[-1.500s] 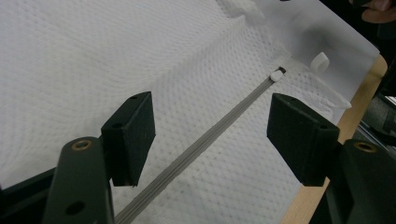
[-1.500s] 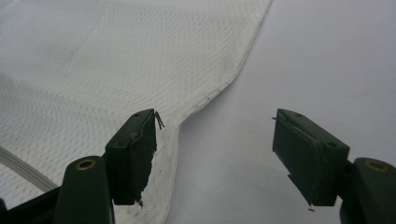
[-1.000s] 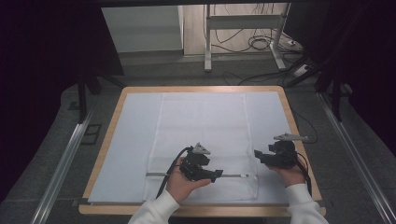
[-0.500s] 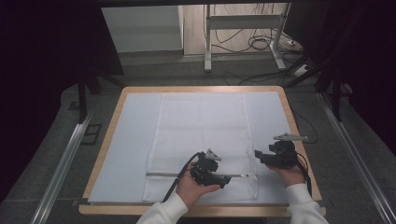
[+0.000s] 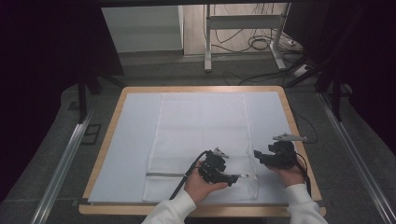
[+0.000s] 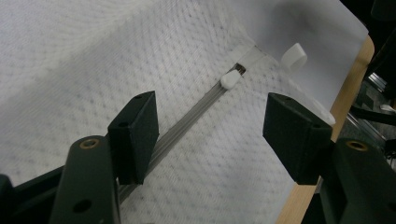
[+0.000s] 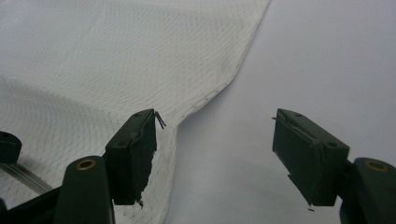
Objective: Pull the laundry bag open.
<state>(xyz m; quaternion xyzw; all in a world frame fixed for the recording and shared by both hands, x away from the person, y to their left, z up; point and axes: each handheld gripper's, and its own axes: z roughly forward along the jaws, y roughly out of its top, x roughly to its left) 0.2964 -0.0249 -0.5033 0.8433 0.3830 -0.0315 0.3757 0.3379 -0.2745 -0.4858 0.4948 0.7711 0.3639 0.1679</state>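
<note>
1. The right tool (image 7: pixel 215 156) stands with jaws wide apart, nothing between them.
2. A white mesh bag (image 7: pixel 116 70) lies upper left; its hemmed edge curves past the left jaw.
3. A pale table cover (image 7: pixel 327 60) lies right.
</note>
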